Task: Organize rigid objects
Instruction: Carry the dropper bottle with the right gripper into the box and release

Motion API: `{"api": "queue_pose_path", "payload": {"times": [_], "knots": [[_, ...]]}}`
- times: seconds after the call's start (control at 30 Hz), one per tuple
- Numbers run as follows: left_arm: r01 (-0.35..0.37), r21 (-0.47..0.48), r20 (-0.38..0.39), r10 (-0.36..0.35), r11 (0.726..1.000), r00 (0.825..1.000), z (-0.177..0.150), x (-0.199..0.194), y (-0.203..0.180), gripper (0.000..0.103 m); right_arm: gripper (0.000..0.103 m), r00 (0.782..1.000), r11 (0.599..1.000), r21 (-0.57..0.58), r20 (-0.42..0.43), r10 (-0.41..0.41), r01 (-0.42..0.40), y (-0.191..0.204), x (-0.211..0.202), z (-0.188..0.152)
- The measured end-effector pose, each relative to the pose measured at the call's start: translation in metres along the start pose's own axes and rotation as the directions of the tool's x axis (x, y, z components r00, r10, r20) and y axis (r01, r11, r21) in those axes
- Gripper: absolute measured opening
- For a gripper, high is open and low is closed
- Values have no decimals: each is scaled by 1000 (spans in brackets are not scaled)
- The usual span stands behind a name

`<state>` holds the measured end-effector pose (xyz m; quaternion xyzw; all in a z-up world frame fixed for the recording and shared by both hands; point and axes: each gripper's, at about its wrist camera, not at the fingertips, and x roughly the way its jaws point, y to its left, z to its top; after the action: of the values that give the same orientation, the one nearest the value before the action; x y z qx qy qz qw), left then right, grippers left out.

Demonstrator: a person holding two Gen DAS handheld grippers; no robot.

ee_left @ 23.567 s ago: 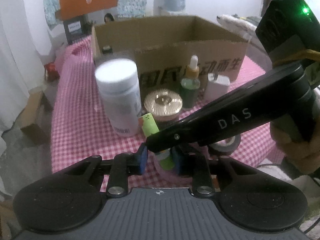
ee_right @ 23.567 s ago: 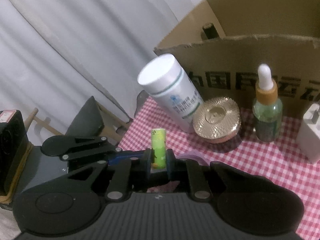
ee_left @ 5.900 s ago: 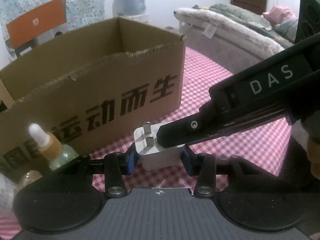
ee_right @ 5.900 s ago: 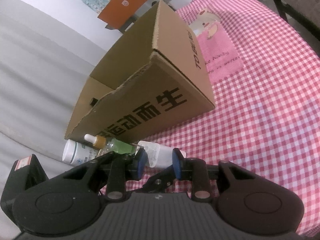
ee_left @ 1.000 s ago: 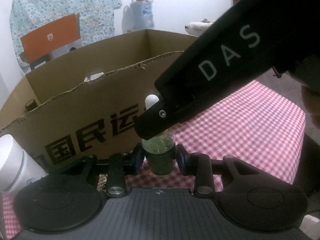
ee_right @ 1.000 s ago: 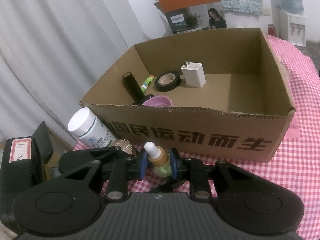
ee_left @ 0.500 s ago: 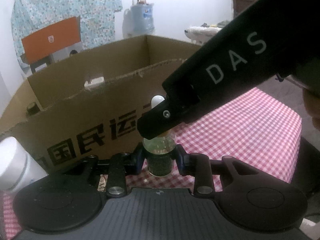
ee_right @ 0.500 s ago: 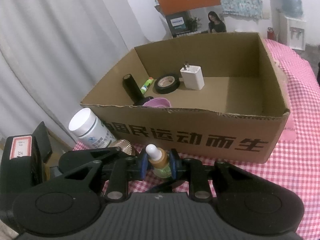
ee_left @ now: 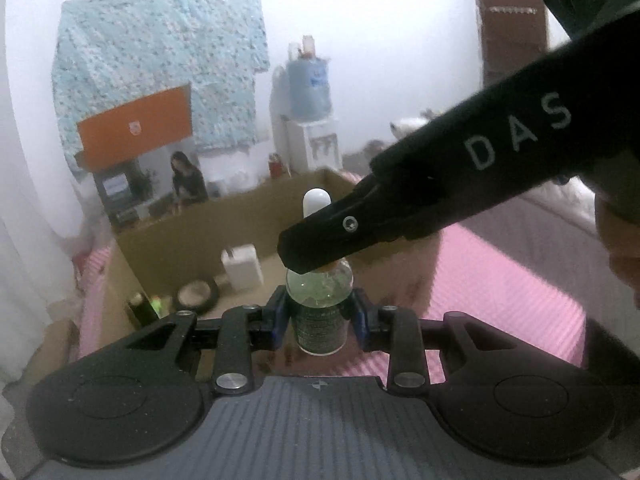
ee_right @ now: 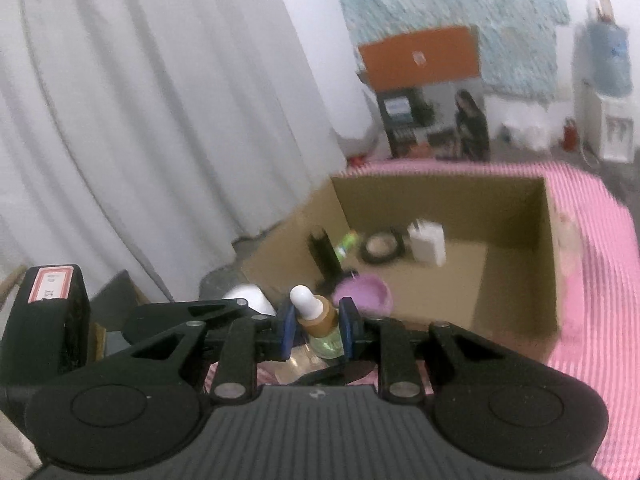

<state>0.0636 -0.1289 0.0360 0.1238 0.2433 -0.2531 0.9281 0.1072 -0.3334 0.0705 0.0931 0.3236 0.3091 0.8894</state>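
We've got the dropper bottle clamped upright in both the left gripper and right gripper, and compared to a second ago it's up off the table, above the cardboard box's near wall.

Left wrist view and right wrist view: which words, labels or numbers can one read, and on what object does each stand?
"DAS": white letters on the right gripper, on its black arm.
Dropper bottle label: too small to read.
Red-bordered sticker on the left gripper: blurred.
Orange box logo: blurred.
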Motion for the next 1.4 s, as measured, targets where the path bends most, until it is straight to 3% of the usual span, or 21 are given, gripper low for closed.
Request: {"api": "queue_pose_path", "payload": {"times": [0.13,0.27,0.37,0.63,0.8,1.27,1.4], "knots": [[9,-53,-10,-10,999,1000,24,11,14,31,25,1000,1000,-16,6,17,-17,-5,5,30],[44,-142,-75,-55,989,996,46,46,31,31,25,999,1000,6,-34,25,-25,-30,28,62],[79,-229,-125,-110,970,986,57,81,45,31,25,997,999,46,-80,24,-21,-59,52,81],[54,-312,-259,-139,949,956,74,171,59,31,25,987,990,142,-161,18,6,-132,115,102],[22,-321,-331,-134,947,934,77,207,63,31,25,981,983,182,-194,12,24,-163,143,104],[-14,-320,-419,-128,947,899,77,238,65,33,26,956,995,57,-286,-63,83,-170,179,106],[-14,-314,-414,-123,949,902,78,235,63,37,27,945,993,36,-313,-92,109,-169,186,105]]}}
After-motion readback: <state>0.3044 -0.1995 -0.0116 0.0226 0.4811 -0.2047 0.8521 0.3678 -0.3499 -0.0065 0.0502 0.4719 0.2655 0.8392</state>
